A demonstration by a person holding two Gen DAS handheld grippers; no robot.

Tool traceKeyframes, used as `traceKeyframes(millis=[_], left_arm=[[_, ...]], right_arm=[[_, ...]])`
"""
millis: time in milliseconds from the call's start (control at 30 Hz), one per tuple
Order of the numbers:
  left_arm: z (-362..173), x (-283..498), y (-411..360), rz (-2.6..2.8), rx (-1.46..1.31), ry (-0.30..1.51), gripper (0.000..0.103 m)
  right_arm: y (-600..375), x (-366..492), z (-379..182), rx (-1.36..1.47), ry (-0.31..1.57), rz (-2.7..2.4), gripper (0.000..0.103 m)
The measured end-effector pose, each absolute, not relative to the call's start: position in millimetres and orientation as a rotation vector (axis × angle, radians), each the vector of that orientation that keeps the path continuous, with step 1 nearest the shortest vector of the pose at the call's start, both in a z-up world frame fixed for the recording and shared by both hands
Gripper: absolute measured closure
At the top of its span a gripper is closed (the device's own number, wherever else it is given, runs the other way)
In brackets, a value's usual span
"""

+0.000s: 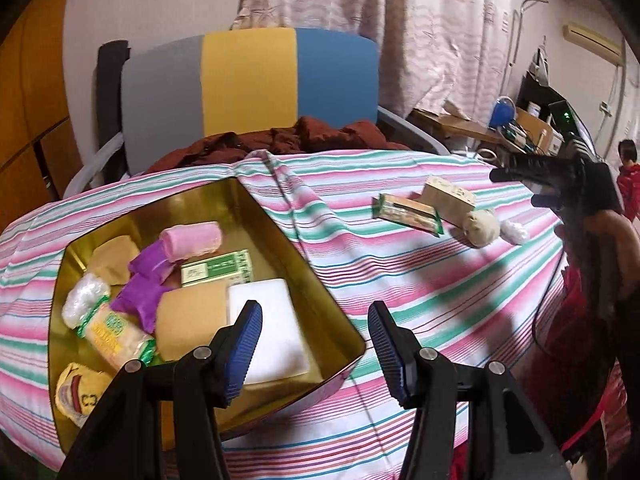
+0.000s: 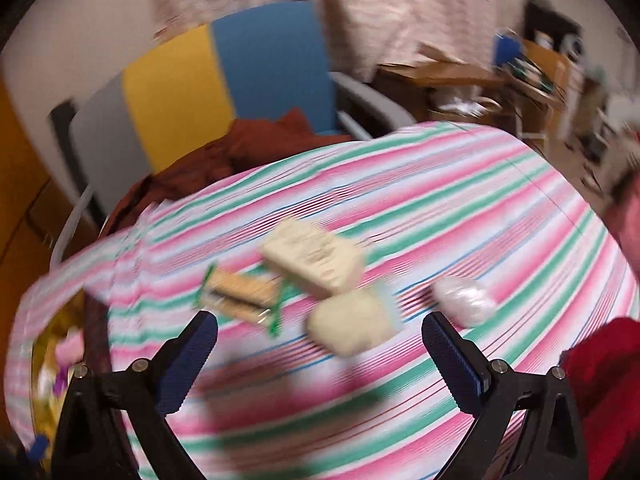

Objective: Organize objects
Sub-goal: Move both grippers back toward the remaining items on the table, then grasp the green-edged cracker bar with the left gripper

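Observation:
A gold tin box (image 1: 280,236) lies on the striped cloth and holds several items: a pink roll (image 1: 192,240), purple wrappers (image 1: 148,280), a white pad (image 1: 272,320) and a yellow snack pack (image 1: 116,336). My left gripper (image 1: 316,344) hangs open over the tin's near right corner, holding nothing. On the cloth to the right lie a green-edged cracker pack (image 1: 408,212) (image 2: 240,300), a cream box (image 1: 450,200) (image 2: 316,260), a pale round bun (image 1: 482,226) (image 2: 352,328) and a white wrapped piece (image 1: 516,232) (image 2: 466,300). My right gripper (image 2: 320,340) is open just before the bun, in a blurred view.
A chair (image 1: 248,80) with grey, yellow and blue panels stands behind the table, with dark red cloth (image 1: 280,140) on its seat. A desk with clutter (image 1: 520,128) is at the back right. A person's hand and red sleeve (image 1: 592,280) hold the other gripper at the right.

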State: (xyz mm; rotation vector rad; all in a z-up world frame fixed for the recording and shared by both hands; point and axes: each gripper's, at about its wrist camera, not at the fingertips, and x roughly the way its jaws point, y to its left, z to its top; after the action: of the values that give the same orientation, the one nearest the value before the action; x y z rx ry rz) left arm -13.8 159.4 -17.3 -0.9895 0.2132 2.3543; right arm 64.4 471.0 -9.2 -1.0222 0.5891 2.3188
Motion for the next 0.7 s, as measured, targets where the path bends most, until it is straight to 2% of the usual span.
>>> traceKeyframes(millis=[133,200,267,700], left_arm=[[-19,-17,177,2.325,-1.008,0.245,0.046],[-19,-21,186,2.309,-1.025,0.237,0.041],[-17,-27,198,2.282,-1.043,0.220,0.040],[-24,-92,293,2.060,-1.280,0.010,0.039]], right_arm=[[508,77,-22,-0.938,0.717,2.254,0.000],[519,82,-32,-0.928,0.800,2.211,0.000],[527,85,-38,-0.929,0.876,2.188,0.000],[527,95,-32,-0.827,0.990,2.269,0.000]])
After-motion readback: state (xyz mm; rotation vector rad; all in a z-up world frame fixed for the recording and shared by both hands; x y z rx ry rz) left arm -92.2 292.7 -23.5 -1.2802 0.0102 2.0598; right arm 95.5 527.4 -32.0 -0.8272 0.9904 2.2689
